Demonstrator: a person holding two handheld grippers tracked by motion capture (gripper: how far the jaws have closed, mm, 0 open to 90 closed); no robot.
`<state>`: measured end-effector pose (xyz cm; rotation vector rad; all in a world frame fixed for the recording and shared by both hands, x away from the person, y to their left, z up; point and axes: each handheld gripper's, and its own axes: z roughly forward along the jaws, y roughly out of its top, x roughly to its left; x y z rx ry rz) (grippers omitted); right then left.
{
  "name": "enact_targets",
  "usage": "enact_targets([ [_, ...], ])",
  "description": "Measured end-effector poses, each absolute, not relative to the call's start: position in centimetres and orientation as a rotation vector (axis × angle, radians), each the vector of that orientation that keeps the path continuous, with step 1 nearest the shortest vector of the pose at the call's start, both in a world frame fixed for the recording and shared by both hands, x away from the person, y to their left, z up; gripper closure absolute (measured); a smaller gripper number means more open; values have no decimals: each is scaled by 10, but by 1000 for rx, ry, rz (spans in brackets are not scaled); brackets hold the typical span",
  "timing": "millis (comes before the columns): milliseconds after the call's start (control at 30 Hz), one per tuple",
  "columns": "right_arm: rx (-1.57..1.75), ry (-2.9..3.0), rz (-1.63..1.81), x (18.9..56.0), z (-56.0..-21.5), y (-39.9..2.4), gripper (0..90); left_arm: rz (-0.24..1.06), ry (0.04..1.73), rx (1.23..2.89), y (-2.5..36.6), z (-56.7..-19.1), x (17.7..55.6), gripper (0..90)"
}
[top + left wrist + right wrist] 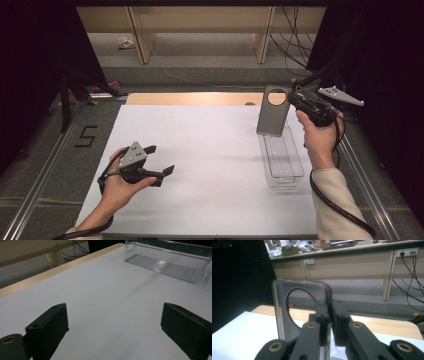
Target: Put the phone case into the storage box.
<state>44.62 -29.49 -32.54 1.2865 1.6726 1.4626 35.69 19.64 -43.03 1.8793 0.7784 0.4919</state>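
My right gripper is shut on the top edge of a grey phone case with a round cut-out, holding it upright over the far end of a clear plastic tray. In the right gripper view the jaws pinch the case beside the hole. My left gripper hovers open over the left part of the white table sheet, with nothing between its fingers. The left gripper view looks past its spread jaws to the tray farther off.
The tray lies lengthwise near the sheet's right edge. A strip of bare wood borders the far side of the sheet. Metal rails run along both sides. Desk legs and cables stand beyond the table.
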Motion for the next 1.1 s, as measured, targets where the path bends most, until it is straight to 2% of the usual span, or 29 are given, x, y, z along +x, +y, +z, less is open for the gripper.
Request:
enact_targets([
  [1100, 1283, 1639, 1426, 446, -324, -304, 851, 489, 779, 1878, 196, -431, 357, 71],
])
